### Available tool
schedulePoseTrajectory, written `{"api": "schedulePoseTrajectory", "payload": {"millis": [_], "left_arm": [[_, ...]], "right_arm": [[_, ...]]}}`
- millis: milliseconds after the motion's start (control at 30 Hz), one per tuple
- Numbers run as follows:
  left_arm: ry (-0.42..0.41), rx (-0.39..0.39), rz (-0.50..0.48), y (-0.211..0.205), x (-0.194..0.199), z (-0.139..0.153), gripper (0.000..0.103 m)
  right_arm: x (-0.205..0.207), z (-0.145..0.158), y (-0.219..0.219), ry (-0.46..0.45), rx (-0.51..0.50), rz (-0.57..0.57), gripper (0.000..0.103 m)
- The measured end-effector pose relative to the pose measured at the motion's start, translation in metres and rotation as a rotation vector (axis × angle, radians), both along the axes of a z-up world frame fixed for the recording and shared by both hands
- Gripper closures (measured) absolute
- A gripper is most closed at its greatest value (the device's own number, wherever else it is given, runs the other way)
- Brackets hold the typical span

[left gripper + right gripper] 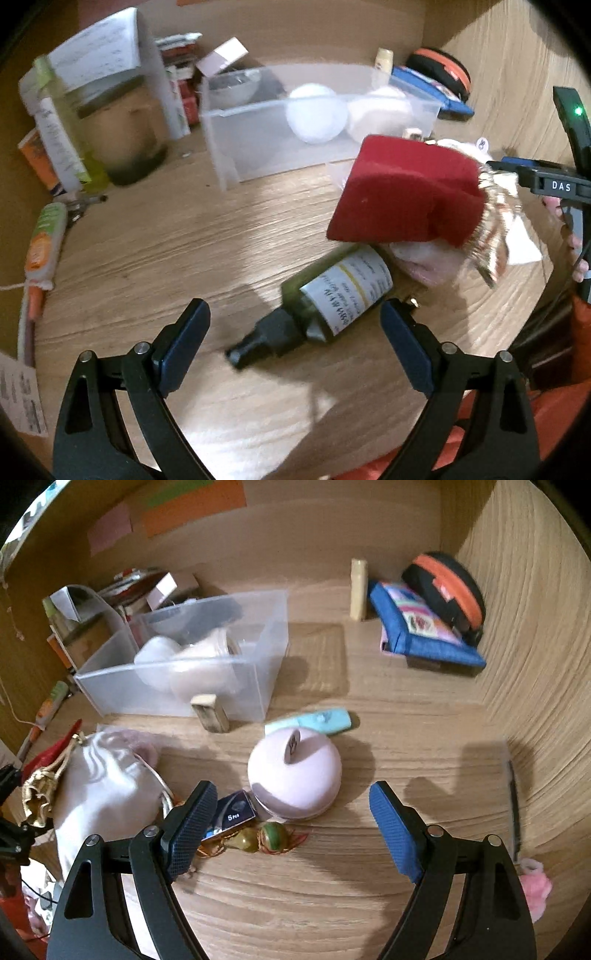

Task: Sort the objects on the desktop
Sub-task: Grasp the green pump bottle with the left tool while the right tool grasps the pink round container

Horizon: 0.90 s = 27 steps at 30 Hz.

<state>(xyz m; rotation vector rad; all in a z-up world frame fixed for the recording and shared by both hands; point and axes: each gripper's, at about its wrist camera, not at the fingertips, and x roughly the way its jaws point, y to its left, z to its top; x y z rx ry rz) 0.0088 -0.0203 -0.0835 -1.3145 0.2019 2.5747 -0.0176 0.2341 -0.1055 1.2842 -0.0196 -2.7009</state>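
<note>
Left wrist: green bottle (332,295) lies between the wide-open left hand-held gripper (295,325) fingers, untouched.

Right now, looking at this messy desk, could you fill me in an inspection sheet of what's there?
Surface: wooden desktop, walled at the back and on the right.
Job's things: green bottle lying on its side; pink round case; clear bin already holding pale items.
Clutter: red box, white pouch, blue pouch, small dark box, wooden block.
Grippers: left gripper open above the bottle; right gripper open near the round case; neither holds anything.
Cables: thin white cord at the left edge.
Surroundings: coloured paper notes on the back wall.
</note>
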Motion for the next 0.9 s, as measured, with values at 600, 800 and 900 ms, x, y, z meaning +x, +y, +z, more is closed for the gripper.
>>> {"api": "schedulePoseTrajectory", "payload": {"millis": [600,800,900], "left_arm": [[0.008,0.018,0.018,-0.006,-0.012,-0.006,0.058],[0.018,0.034,0.072,-0.019,-0.016,-0.004,0.061],[0.028,0.052,0.104,-0.027,-0.017,0.001,0.062]], "right_arm": [[-0.036,-0.023,0.0,-0.081,0.009,-0.015,0.029],[-0.036,-0.022,-0.002,-0.071,0.015,-0.009,0.042],[-0.033,-0.019,0.0,-0.057,0.013,-0.011,0.042]]}}
